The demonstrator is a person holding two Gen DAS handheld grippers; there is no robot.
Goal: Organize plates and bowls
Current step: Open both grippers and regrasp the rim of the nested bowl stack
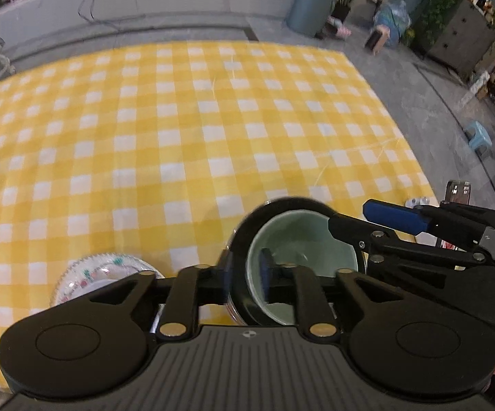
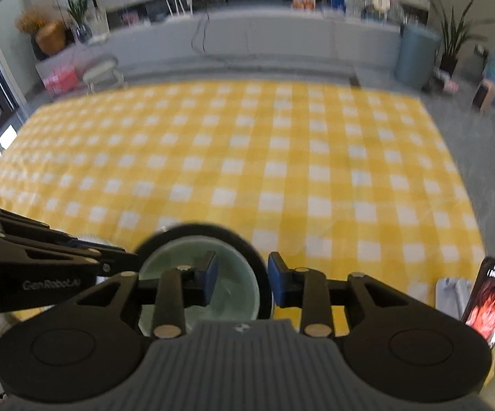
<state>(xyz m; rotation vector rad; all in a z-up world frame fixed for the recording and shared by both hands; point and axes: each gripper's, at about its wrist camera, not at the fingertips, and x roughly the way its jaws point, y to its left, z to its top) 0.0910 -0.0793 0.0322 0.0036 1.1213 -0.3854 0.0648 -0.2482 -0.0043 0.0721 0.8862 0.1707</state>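
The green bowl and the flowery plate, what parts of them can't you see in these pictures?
- Pale green ceramic bowl inside the black bowl: near side hidden by the left gripper, left wrist view.
- Flowered white plate: near half behind that gripper's black linkage; pattern blurred.
- Right wrist view: the right gripper fingers cover the green bowl's middle; the plate is hidden behind the left gripper's arm.

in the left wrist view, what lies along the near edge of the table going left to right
floral plate → green bowl nested in a dark-rimmed bowl → right gripper reaching in from the right
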